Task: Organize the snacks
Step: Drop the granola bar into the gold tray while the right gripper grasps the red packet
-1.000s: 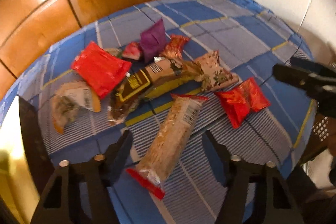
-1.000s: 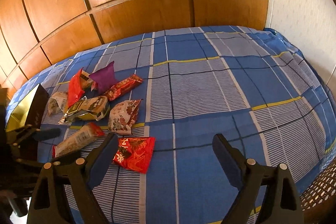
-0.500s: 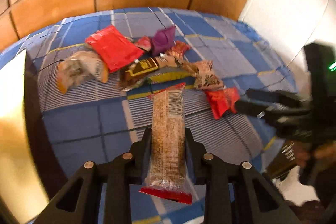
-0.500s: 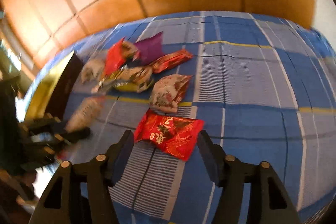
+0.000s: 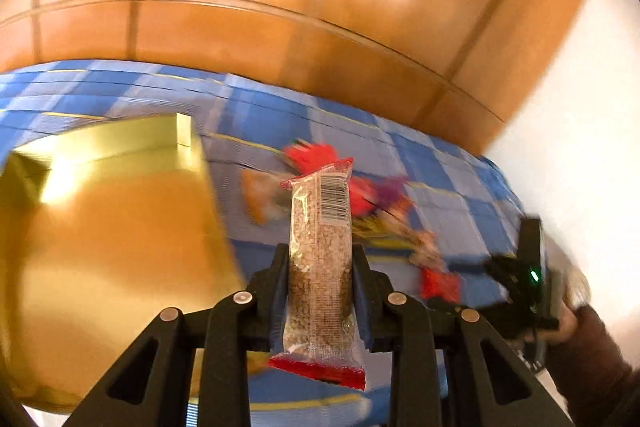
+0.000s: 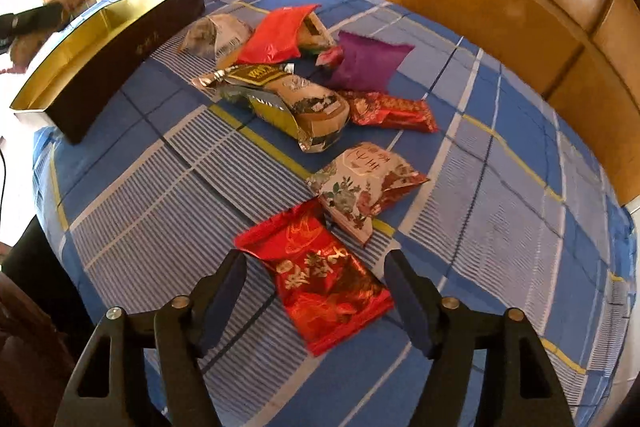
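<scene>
So the left hand-held gripper point(image 5: 320, 291) is clamped on the long grain bar point(image 5: 320, 267), both pads squeezing its clear wrapper, red sealed end hanging toward the camera and barcode end sticking out forward. It's held up off the bed point(image 6: 500, 227), with the open gold-lined box point(image 5: 120, 227) just to its left.

The right hand-held gripper point(image 6: 316, 291) has just been closing its jaws, but they still stand apart, one either side of the red-and-gold packet point(image 6: 320, 279) lying flat on the blue checked bedcover near the bed's near edge. The pads aren't pressing on it.

Just past that lies a floral packet point(image 6: 360, 187), then a brown-and-gold bag point(image 6: 288, 99), a red wrapper point(image 6: 396, 111), a purple pouch point(image 6: 364, 61) and a plain red bag point(image 6: 280, 35). The box sits along the far left edge.
</scene>
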`<state>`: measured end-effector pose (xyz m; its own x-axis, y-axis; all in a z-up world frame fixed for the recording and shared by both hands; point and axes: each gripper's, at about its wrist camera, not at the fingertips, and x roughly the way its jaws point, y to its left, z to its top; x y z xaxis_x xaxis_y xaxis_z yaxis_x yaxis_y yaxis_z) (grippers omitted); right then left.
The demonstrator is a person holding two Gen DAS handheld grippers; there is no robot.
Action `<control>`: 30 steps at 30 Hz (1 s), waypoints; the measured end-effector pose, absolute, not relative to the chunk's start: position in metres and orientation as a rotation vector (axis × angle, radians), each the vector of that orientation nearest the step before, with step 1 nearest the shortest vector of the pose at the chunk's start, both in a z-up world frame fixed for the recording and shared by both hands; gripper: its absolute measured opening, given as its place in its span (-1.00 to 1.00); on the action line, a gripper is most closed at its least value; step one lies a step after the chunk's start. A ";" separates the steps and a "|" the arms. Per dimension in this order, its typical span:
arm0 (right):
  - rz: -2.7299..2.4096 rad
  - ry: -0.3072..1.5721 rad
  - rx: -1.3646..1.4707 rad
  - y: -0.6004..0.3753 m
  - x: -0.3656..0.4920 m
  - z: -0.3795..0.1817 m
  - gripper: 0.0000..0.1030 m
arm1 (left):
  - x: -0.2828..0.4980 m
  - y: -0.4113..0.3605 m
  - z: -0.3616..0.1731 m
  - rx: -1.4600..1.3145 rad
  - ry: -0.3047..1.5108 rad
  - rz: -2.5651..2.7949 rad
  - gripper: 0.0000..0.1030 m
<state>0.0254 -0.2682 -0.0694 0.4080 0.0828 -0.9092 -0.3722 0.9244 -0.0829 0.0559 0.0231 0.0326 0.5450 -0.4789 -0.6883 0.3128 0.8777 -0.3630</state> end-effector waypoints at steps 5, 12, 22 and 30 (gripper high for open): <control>0.298 1.110 -0.267 -0.268 0.025 -0.069 -0.22 | 0.095 0.064 0.018 -0.301 0.923 -0.285 -0.43; 0.281 1.111 -0.211 -0.267 0.014 -0.069 -0.21 | 0.152 0.079 -0.012 -0.364 0.982 -0.144 -0.43; 0.255 1.083 -0.180 -0.270 0.012 -0.071 -0.22 | 0.162 0.089 -0.025 -0.381 0.945 -0.064 0.15; 0.268 1.081 -0.167 -0.258 -0.003 -0.067 -0.24 | 0.106 0.079 -0.013 -0.219 0.879 -0.009 0.37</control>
<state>-0.0035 -0.2583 -0.0675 0.4428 0.1342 -0.8865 -0.2960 0.9552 -0.0033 0.1061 0.0792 -0.0131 0.6392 -0.0981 -0.7627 -0.0817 0.9776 -0.1942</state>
